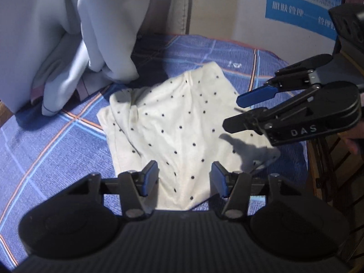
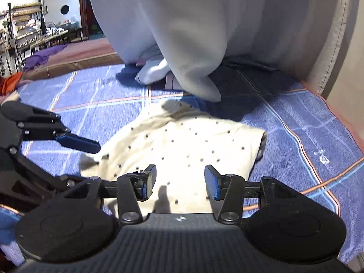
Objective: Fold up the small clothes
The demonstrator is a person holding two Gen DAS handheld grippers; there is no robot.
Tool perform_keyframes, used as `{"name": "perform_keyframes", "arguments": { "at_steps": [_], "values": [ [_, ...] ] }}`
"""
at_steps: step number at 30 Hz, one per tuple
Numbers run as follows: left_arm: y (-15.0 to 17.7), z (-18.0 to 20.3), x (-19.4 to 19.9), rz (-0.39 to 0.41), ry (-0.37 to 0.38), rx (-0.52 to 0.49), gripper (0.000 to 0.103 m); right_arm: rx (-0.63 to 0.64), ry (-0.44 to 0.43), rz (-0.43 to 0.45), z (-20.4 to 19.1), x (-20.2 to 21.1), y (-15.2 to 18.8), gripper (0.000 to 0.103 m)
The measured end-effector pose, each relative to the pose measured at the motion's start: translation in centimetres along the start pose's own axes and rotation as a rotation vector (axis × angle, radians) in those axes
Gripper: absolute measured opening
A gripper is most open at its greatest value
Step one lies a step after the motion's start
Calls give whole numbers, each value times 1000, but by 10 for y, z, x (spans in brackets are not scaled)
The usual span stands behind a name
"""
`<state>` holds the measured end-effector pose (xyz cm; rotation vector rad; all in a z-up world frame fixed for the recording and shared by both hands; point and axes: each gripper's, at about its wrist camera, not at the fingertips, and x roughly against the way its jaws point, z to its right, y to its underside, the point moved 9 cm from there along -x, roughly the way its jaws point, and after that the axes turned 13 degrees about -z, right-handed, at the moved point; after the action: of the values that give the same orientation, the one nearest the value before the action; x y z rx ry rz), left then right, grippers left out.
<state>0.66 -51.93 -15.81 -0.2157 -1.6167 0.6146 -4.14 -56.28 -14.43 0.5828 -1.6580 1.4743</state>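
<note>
Over the dotted garment (image 1: 179, 122), both grippers hover, fingers parted.

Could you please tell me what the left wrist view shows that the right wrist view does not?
Only the left wrist view shows the blue poster with white lettering on the wall.

Only the right wrist view shows the room beyond the bed: shelves, a purple cloth and an orange cloth.

Both show the cream polka-dot garment on the blue plaid sheet, the hanging white curtain, and the left hand-held gripper and right hand-held gripper, both open above the garment.
</note>
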Motion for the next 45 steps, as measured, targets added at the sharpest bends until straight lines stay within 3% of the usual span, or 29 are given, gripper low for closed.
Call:
{"name": "perform_keyframes", "arguments": {
  "at_steps": [9,13,17,20,23,27,30,31,34,35,45],
  "values": [
    [17,-13,-30,-82,-7,0,54,-10,-21,-132,-3,-25,53,72],
    [17,-11,-29,-90,1,-3,59,-88,-40,6,16,0,5,71],
    [16,-9,-32,-98,-4,-4,60,-128,21,43,45,-16,-53,76],
    [17,-12,-32,-100,6,10,60,-200,9,-30,62,-56,-70,80],
    [18,-15,-34,-107,18,19,62,-263,40,-127,77,-93,-61,79],
    [20,-16,-36,-112,19,3,66,-274,25,-123,75,-107,-53,88],
    [20,-15,-35,-113,16,1,72,-288,22,-110,74,-96,-55,89],
    [20,-15,-35,-114,8,-3,79,-280,29,-104,74,-93,-59,90],
    [21,-13,-32,-111,-13,-14,92,-295,21,-63,71,-71,-63,103],
    [21,-13,-30,-111,-22,-21,95,-295,11,-54,69,-62,-63,103],
    [14,-19,5,-87,-100,-38,103,-198,32,-35,46,21,-38,103]
  ]
}}
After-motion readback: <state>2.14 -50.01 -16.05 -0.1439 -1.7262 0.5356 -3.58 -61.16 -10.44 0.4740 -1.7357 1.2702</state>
